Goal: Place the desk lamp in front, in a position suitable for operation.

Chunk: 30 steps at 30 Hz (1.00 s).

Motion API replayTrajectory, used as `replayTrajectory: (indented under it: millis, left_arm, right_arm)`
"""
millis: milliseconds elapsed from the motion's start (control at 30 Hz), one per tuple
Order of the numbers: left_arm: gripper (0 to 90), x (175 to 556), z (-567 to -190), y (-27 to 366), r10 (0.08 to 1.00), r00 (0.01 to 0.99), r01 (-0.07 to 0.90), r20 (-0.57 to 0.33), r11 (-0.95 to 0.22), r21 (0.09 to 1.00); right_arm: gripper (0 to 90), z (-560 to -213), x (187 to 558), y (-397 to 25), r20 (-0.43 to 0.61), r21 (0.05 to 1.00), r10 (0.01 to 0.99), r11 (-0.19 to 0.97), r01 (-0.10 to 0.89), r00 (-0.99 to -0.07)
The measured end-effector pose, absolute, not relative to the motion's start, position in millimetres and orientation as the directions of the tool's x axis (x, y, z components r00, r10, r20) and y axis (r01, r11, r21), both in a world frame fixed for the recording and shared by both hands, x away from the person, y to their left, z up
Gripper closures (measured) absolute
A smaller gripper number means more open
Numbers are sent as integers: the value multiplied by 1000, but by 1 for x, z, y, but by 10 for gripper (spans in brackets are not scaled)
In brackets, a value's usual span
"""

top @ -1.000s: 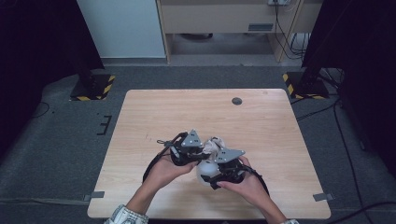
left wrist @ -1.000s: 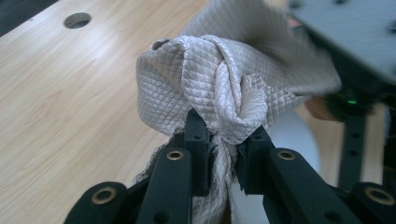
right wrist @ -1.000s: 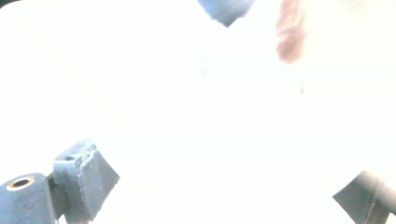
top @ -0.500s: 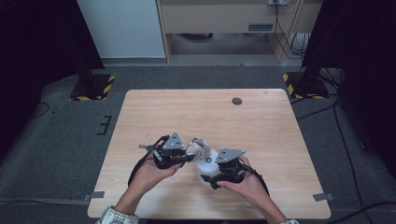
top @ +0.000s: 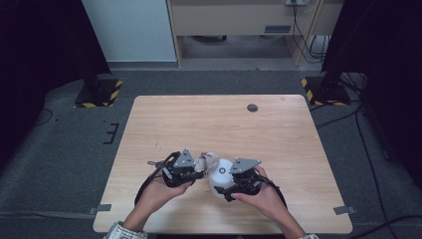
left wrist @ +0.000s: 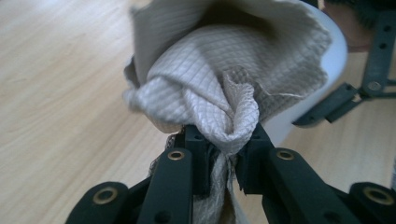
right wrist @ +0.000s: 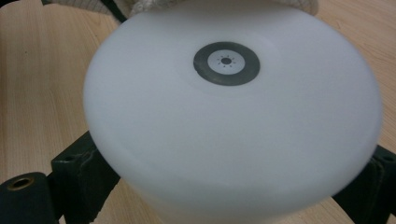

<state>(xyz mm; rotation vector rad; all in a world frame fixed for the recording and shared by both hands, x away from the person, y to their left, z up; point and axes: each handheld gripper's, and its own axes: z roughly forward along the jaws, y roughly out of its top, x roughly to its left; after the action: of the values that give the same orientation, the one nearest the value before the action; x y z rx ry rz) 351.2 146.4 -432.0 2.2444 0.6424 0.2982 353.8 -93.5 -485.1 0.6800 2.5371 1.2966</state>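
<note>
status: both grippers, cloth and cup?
Left gripper shut on beige cloth, cloth running into the cup's mouth. Right gripper clamped around white cup, tipped on its side. Wooden table around them; nothing blocking.

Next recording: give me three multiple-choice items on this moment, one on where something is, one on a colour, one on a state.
1. Where does the cloth go?
A. Into the white cup's mouth
B. Flat at the table's far edge
C. Over a hand

2. What colour is the ring mark on the cup's base?
A. Red
B. Dark grey
C. Green

3. How does the left gripper stand?
A. Wide open
B. Shut on the cloth
C. Shut on the cup

Answers: 1 A, the left gripper view shows cloth tucked inside the cup's rim. 2 B, the right gripper view shows it dark. 3 B, its jaws pinch a cloth fold.
</note>
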Motion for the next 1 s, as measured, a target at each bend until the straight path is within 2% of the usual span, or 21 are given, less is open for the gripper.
replayTrajectory:
  millis: [167, 367, 833, 1000]
  left_arm:
    - [768, 360, -430, 146, 546, 837, 344, 17, -550, 761]
    - [778, 374, -447, 138, 537, 844, 363, 5, -578, 731]
    - [782, 381, -486, 128, 490, 872, 375, 9, -679, 632]
    - [782, 381, -481, 130, 499, 867, 375, 1, -653, 657]
  right_arm:
    - [87, -485, 354, -93, 21, 808, 492, 504, 304, -870]
    - [87, -486, 354, -93, 21, 810, 494, 501, 304, -869]
    - [87, -486, 355, -95, 22, 812, 496, 497, 305, -868]
    - [87, -486, 356, -95, 24, 813, 499, 495, 308, -866]
